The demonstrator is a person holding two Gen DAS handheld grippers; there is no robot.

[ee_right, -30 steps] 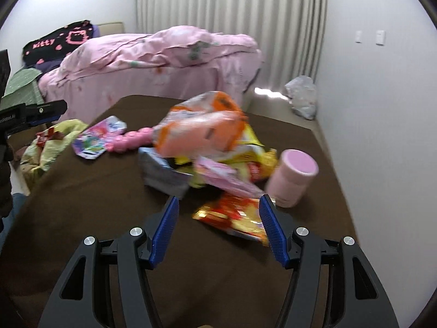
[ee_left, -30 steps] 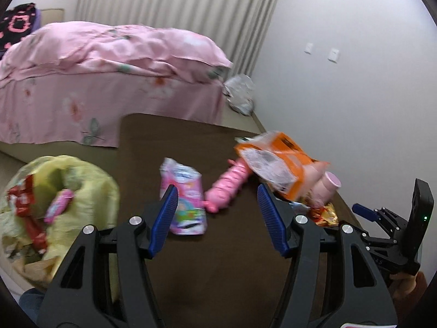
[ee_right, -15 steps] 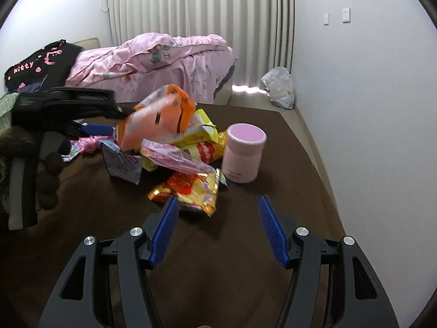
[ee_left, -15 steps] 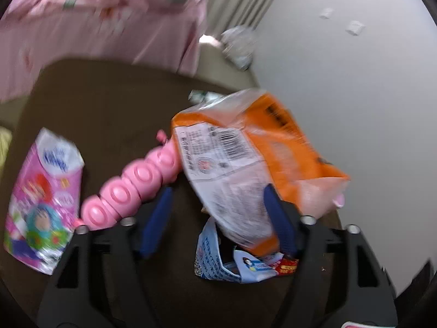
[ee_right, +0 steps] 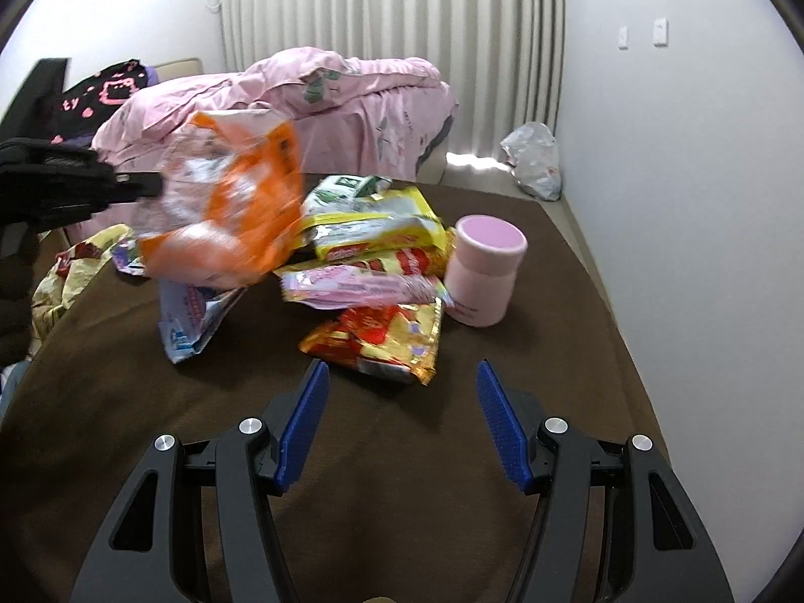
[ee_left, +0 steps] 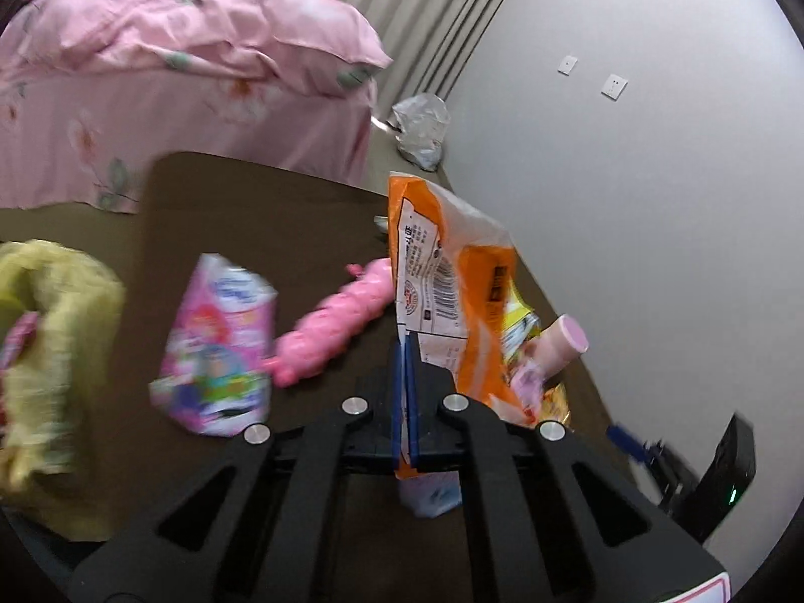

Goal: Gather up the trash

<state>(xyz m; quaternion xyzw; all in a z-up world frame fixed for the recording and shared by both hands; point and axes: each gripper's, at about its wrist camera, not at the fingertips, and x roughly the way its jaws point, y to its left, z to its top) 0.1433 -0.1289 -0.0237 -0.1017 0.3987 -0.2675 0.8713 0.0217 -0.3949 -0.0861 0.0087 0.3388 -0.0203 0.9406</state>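
At the bottom of the left wrist view our left gripper (ee_left: 405, 346) has its blue pads pressed together on the lower edge of the orange bag (ee_left: 452, 271), which stands up above them in the middle of the frame. We pinch only a thin strip of film, so a quick swing could let it slip out and fall back on the brown table (ee_left: 251, 211).

At the bottom of the right wrist view our right gripper (ee_right: 402, 422) is spread wide and holds nothing, low over the table. Just above it lies the red-and-gold wrapper (ee_right: 382, 336), then the heap of yellow packets (ee_right: 372, 231) and the pink jar (ee_right: 485, 271) to their right. A careless grab here could knock the jar over.

At the far left edge of the left view sits the yellow trash bag (ee_left: 55, 352); its mouth looks slack, so we judge a drop could miss.
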